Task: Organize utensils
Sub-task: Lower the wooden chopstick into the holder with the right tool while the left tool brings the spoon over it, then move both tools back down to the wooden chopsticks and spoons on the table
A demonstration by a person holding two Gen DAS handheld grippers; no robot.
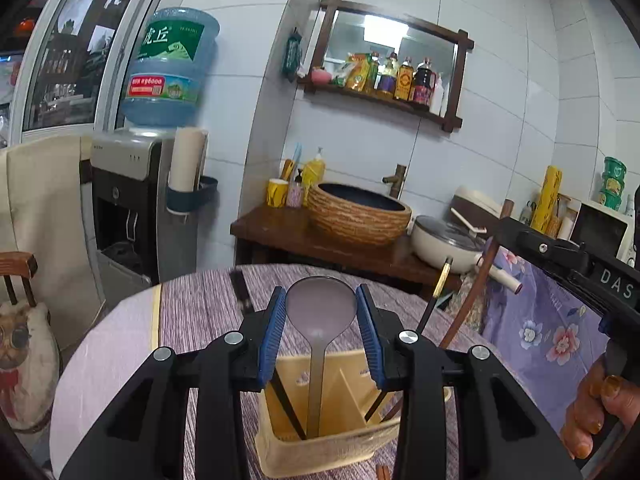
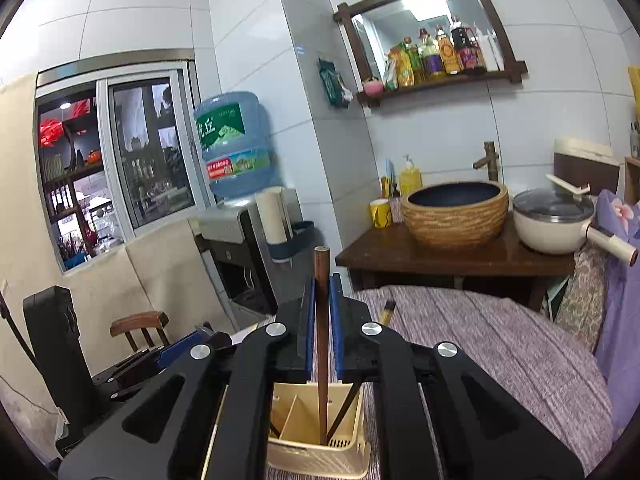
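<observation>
A cream plastic utensil caddy with dividers stands on the round table, below both grippers; it also shows in the right wrist view. My left gripper stands around the bowl of a metal spoon, pads touching its edges; the handle reaches down into the caddy. My right gripper is shut on a brown wooden stick that stands upright with its lower end in the caddy. Dark chopsticks lean in the caddy too.
The table carries a purple striped cloth. Behind it a dark wooden counter holds a woven basin and a white lidded pot. A water dispenser stands at left. A flowered purple cloth lies at right.
</observation>
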